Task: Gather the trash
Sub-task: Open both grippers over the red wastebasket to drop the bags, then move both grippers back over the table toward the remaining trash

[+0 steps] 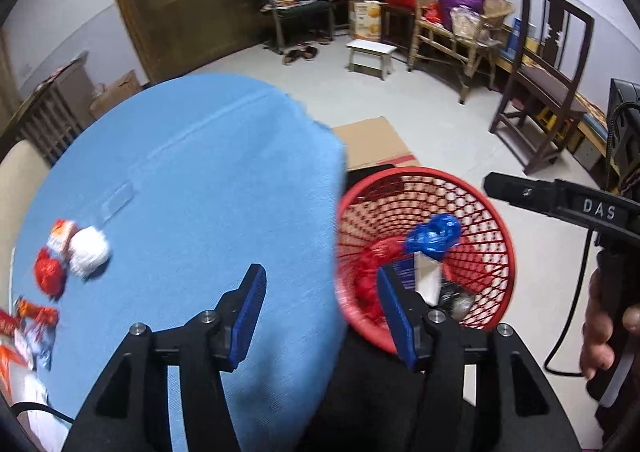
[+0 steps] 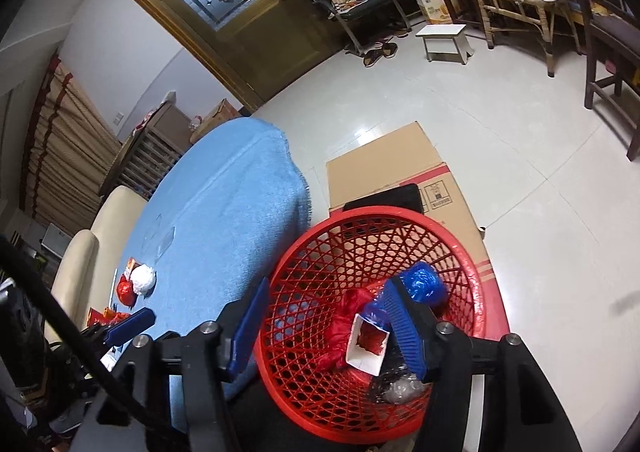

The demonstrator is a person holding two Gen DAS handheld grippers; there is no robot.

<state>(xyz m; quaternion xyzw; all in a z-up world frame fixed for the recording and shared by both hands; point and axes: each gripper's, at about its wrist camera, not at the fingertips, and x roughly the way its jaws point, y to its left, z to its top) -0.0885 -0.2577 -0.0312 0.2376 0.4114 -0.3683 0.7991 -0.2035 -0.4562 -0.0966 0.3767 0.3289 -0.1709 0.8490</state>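
Observation:
My left gripper [image 1: 322, 312] is open with nothing between its blue pads, straddling the edge of the blue-clothed table [image 1: 192, 172] and the red mesh basket [image 1: 420, 171]. My right gripper [image 2: 326, 326] is open too, hanging over the basket [image 2: 376, 211] near its left rim, and it holds nothing. In the basket lie a blue plastic bag [image 2: 420, 284], a red bag [image 2: 344, 324], a small white carton [image 2: 370, 348] and a clear wrapper [image 2: 396, 388]. On the table's left side sit a white crumpled ball [image 1: 90, 256], a red wad [image 1: 50, 276] and several orange wrappers [image 1: 36, 316].
The basket stands on the floor beside the table, in front of flattened cardboard [image 2: 400, 164]. A hand [image 1: 600, 332] grips the right tool's black body [image 1: 560, 200] at the right edge. A dark wooden chair [image 1: 548, 92], wicker seat [image 1: 460, 24] and white stool [image 1: 370, 56] stand farther off.

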